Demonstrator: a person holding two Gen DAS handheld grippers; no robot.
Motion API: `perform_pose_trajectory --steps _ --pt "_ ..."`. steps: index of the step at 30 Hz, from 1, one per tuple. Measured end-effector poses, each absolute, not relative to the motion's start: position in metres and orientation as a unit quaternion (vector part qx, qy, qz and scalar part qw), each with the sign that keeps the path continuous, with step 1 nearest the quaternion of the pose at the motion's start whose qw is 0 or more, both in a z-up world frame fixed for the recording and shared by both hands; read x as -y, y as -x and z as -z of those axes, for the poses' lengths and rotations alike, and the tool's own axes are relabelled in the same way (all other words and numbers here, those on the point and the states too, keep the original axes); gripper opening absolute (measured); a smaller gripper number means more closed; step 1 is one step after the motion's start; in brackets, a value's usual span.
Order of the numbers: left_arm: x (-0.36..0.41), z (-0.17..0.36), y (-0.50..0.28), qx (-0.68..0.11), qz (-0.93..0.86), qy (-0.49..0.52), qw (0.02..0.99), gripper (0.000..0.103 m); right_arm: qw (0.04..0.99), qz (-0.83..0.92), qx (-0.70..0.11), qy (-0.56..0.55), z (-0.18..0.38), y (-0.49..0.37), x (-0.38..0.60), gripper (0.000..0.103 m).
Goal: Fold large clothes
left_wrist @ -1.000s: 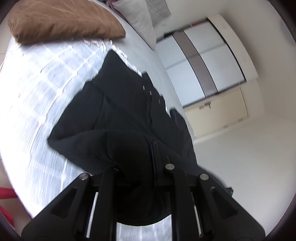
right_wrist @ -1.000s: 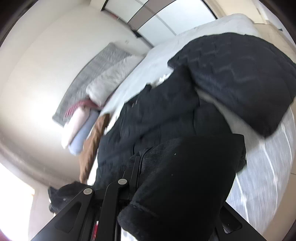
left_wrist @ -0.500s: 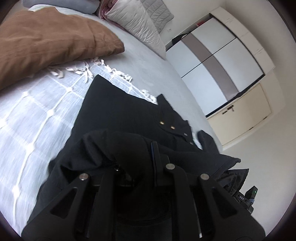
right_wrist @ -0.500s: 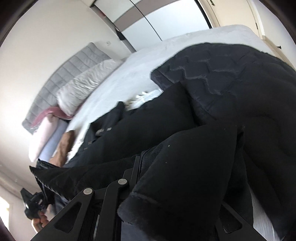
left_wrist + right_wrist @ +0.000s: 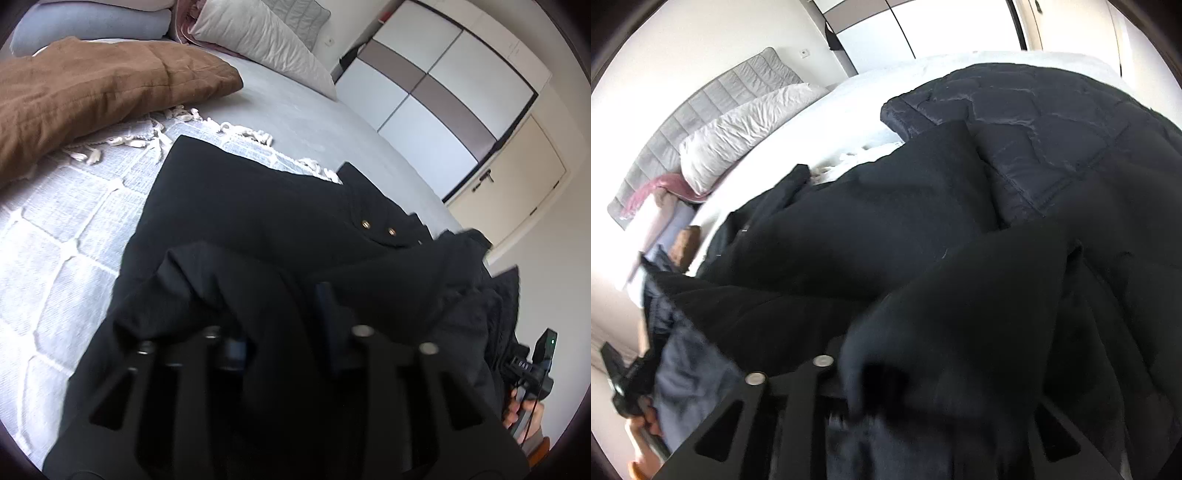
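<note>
1. Black coat (image 5: 258, 221) is spread on the bed (image 5: 303, 110), its folded edge draped over both tongs.
2. Left gripper (image 5: 280, 332): jaws opening, cloth between them.
3. Right gripper (image 5: 923, 369): jaws opening, cloth over them.
4. Coat's long axis is judged to run away from both tongs; neither hand is clearly nearer.

Two coats (image 5: 1071, 147), three pillows (image 5: 92, 85).
</note>
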State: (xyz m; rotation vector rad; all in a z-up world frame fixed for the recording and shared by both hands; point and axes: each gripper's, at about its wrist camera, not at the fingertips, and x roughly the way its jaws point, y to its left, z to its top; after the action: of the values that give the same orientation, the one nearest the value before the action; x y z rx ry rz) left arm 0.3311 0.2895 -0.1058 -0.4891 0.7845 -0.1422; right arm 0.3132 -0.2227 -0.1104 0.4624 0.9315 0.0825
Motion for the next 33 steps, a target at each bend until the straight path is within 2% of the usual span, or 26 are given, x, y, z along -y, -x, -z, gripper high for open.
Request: perform_pose_trajectory --steps 1,2,4,9,11,13,19,26,30,33 --pt "-0.291 0.100 -0.326 -0.377 0.071 0.233 0.894 0.060 0.865 -0.044 -0.446 -0.226 0.104 -0.307 0.225 0.042" --pt "-0.292 0.094 -0.322 -0.374 0.076 0.231 0.895 0.064 0.865 -0.047 -0.445 -0.227 0.098 -0.304 0.225 0.053" --pt "-0.296 0.079 -0.313 -0.362 0.067 0.219 0.903 0.078 0.870 -0.057 -0.435 -0.224 0.078 -0.293 0.226 0.057" --pt "-0.321 0.040 -0.293 -0.342 0.044 0.193 0.919 0.083 0.886 -0.067 -0.409 -0.208 0.025 -0.272 0.228 0.062" --pt "-0.331 0.035 -0.286 -0.345 0.041 0.174 0.922 0.086 0.893 -0.070 -0.398 -0.200 0.009 -0.261 0.230 0.075" --pt "-0.341 0.035 -0.278 -0.351 0.035 0.141 0.925 0.092 0.898 -0.070 -0.391 -0.187 -0.002 -0.248 0.236 0.081" --pt "-0.368 0.075 -0.276 -0.413 0.029 0.114 0.903 0.094 0.893 -0.040 -0.400 -0.201 0.012 -0.216 0.279 0.083" --pt "-0.360 0.125 -0.306 -0.474 0.105 0.186 0.855 0.094 0.839 -0.046 -0.487 -0.240 0.085 -0.234 0.299 0.083" --pt "-0.356 0.136 -0.323 -0.455 0.118 0.239 0.850 0.094 0.816 -0.074 -0.519 -0.243 0.123 -0.259 0.278 0.083" --pt "-0.346 0.136 -0.329 -0.454 0.122 0.247 0.847 0.093 0.825 -0.074 -0.496 -0.262 0.133 -0.278 0.272 0.083"
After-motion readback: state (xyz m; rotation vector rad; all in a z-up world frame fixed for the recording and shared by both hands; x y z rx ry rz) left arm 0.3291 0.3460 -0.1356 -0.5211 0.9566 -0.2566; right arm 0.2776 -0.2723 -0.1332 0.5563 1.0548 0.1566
